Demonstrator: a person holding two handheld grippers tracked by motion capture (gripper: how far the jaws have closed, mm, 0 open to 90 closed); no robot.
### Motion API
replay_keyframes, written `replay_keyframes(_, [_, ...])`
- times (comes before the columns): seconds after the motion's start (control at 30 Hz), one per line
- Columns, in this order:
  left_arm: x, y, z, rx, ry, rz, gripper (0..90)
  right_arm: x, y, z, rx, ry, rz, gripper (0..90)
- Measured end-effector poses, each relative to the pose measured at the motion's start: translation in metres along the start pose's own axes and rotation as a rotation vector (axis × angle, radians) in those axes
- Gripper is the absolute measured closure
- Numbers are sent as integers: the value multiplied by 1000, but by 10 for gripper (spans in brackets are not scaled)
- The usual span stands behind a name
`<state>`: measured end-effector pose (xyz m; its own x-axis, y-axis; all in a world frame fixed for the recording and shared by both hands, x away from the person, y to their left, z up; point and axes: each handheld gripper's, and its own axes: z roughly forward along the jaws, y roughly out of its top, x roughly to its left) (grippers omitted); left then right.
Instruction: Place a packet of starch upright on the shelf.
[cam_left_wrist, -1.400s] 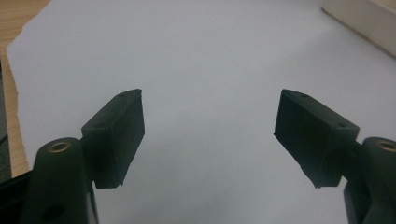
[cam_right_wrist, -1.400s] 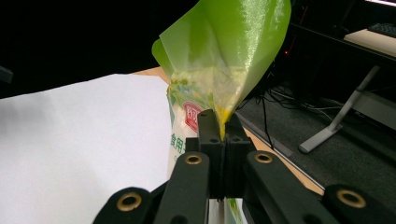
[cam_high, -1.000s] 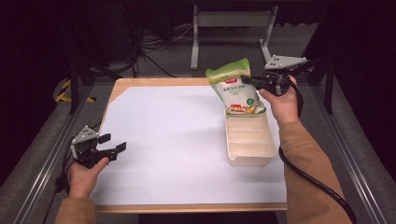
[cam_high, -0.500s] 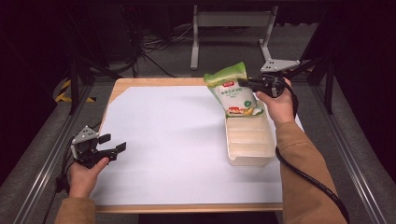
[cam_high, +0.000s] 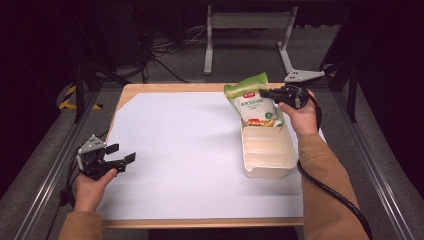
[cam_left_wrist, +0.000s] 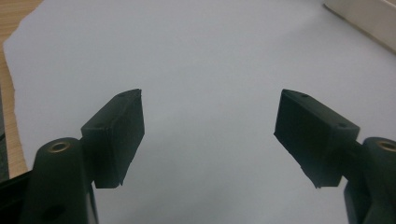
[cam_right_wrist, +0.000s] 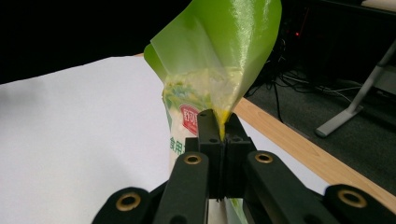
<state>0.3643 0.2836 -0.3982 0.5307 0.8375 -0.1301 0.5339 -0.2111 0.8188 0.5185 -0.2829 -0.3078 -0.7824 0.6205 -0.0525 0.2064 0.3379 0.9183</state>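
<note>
I am pinching the green bag (cam_high: 253, 102) with my right gripper (cam_high: 270, 93), its bottom seemingly entering the tray's (cam_high: 268, 168) far end; my left gripper (cam_high: 120, 153) is waiting spread apart, empty.

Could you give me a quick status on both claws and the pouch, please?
Left claw open, idle over white sheet. Right claw shut on green pouch, upright at tray far end. Nothing obstructing.

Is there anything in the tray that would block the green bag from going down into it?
Nothing visible does. The right gripper is shut on the green bag, whose bottom sits at the far end of the cream tray. The tray's ribbed inside looks empty. The left gripper is open, far off.
</note>
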Motion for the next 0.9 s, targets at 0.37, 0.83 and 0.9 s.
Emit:
replay_keyframes(0.37, [0,0,0,0,1,1,247,-7,-16,-16,-26,-27,53,886])
replay_keyframes(0.83, [-2,0,1,7,0,2,247,-11,-43,-27,26,-68,90,886])
replay_keyframes(0.9, [-2,0,2,10,0,8,247,-12,-46,-29,26,-70,97,885])
